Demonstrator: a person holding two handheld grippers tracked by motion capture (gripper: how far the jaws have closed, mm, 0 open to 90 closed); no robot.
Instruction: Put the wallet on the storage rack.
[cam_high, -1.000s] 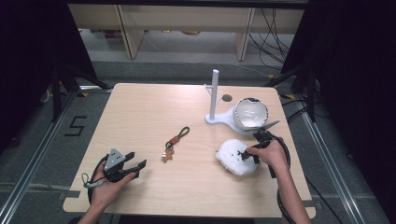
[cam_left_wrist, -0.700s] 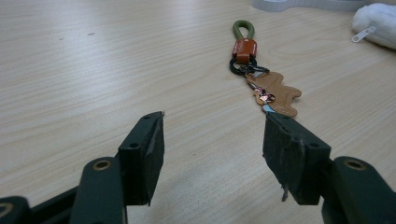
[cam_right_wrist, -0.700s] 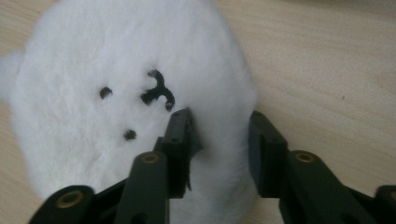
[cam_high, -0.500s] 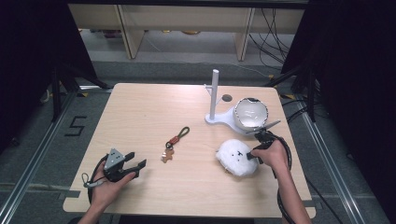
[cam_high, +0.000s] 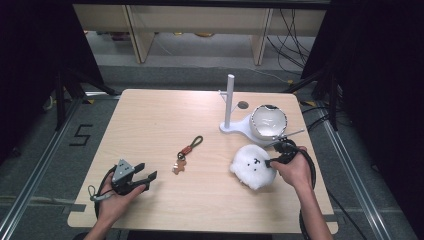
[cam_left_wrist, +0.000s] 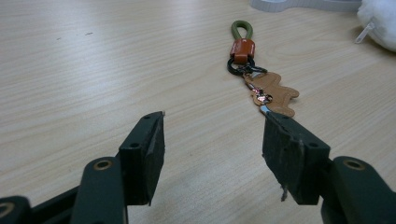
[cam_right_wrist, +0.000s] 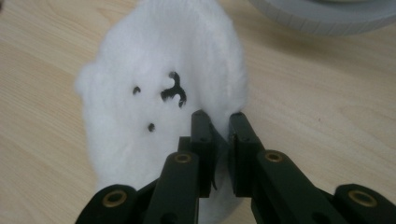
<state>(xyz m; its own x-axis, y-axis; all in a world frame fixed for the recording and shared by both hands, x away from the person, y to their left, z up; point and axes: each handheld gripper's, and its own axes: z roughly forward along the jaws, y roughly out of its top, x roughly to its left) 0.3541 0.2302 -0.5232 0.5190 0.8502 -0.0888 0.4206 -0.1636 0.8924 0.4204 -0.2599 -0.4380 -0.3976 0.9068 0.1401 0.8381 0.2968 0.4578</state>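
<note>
So the right hand-held gripper (cam_right_wrist: 219, 122) is pinched onto the fluffy white plush (cam_right_wrist: 163, 93), jaws nearly together with a tuft of fur caught between them; the plush lies on the wooden surface (cam_high: 165, 115) at the near right, just in front of the white stand (cam_high: 231, 107) and the white bowl (cam_high: 268, 121), face with little black stitched eyes up; left hand-held gripper (cam_left_wrist: 210, 135) sits low at the near left with jaws wide apart, gripping nothing; a keychain (cam_left_wrist: 254, 77) with a green loop and tan charm lies just ahead of it, mid-surface.
</note>
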